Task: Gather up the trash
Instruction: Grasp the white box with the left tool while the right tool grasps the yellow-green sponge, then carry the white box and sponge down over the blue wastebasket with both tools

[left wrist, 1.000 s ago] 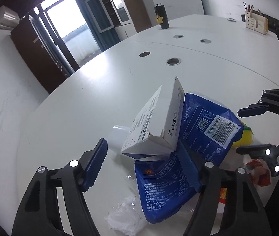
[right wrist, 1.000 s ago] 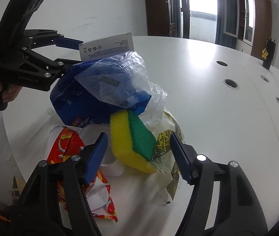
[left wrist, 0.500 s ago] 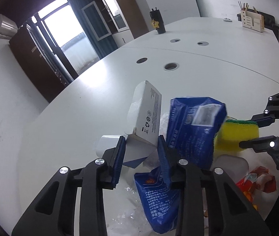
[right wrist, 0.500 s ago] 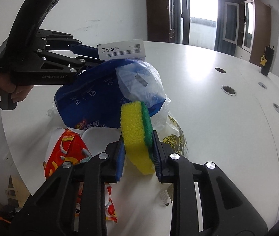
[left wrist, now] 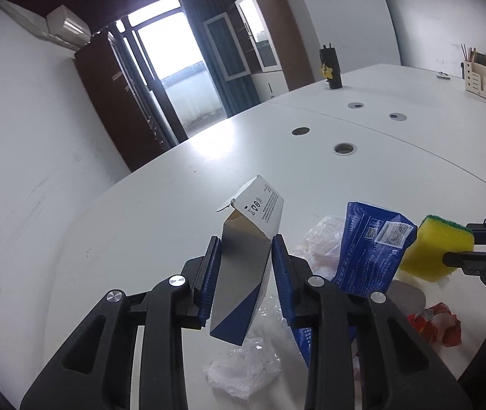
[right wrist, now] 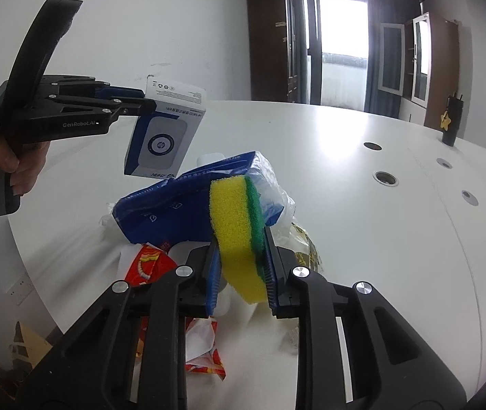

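The box (left wrist: 248, 259) is being gripped upright in the left gripper (left wrist: 244, 273) (clear above the pile), the sponge (right wrist: 237, 235) in the right gripper (right wrist: 239, 273).

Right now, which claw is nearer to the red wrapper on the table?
Right. The right claw, shut on the sponge, hangs just beside the red wrapper. The left claw holds the box farther off, beyond the blue pack.

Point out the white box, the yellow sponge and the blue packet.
white box (left wrist: 243, 273), left wrist view, grey side panel.
yellow sponge (right wrist: 231, 218), right wrist view, yellow foam face.
blue packet (left wrist: 369, 249), left wrist view, printed front.
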Motion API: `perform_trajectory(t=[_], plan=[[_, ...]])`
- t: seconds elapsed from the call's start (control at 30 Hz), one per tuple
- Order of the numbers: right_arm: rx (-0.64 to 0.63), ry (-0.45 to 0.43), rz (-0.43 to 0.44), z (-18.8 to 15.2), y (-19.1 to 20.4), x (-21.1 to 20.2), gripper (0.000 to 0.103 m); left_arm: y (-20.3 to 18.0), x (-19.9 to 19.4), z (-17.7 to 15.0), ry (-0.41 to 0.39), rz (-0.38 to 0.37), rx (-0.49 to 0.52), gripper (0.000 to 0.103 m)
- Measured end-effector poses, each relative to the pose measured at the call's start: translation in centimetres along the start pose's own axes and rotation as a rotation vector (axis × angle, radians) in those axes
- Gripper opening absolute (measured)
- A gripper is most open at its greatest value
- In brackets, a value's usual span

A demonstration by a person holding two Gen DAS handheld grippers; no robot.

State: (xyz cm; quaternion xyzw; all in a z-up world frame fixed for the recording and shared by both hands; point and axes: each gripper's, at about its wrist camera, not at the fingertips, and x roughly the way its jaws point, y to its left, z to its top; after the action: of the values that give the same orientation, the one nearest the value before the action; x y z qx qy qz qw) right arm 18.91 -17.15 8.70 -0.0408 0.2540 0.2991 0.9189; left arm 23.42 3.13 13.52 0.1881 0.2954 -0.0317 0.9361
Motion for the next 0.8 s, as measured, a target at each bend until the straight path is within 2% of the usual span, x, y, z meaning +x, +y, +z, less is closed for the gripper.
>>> perform_trajectory(t=[0.37, 0.8], plan=[[0.018, -0.099, 0.023, -1.3, 2.0, -6.6, 0.02, -2.4, -9.8, -2.9, -0.109, -0.005, -0.052, 0.029], [0.008, -0.112, 0.085, -8.0, 6.7, -13.0, 0.02, -7.0, -18.7, -11.1, -0.18, -0.084, -0.179, 0.029]])
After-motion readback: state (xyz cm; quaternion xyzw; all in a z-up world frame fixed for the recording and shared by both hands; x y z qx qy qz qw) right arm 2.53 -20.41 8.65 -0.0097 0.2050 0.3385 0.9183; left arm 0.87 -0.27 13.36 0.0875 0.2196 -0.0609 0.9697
